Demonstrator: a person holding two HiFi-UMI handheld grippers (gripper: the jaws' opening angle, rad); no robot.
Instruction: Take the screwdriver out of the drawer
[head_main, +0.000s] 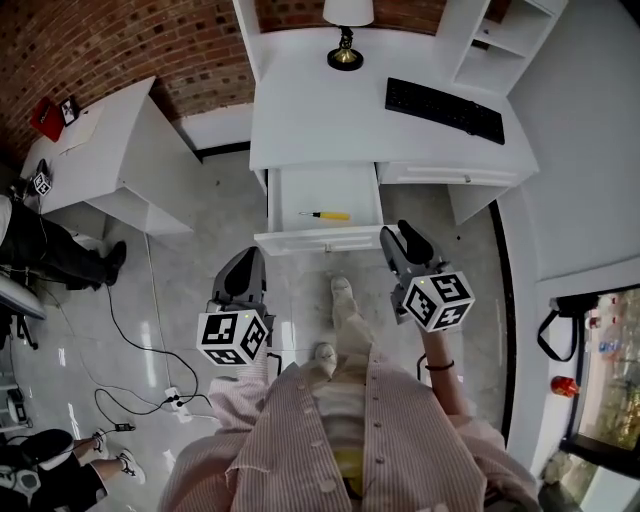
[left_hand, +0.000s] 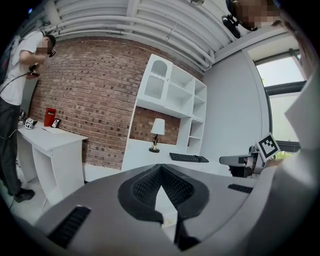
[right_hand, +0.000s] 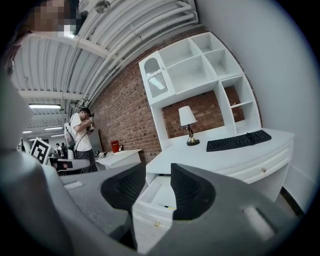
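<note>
Screwdriver (head_main: 326, 215) is just lying in the open drawer (head_main: 320, 240), out ahead of both grippers' fingers. Right gripper (head_main: 404, 240) has its fingers spread and empty, and left gripper (head_main: 243, 268) has its tips pressed together.

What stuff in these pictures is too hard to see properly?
1. Screwdriver tip: too small to tell its shape in both the head view and the right gripper view.
2. Lamp shade: cut off by the top edge of the head view.
3. Print on the red thing on the side desk: too small in every view.
</note>
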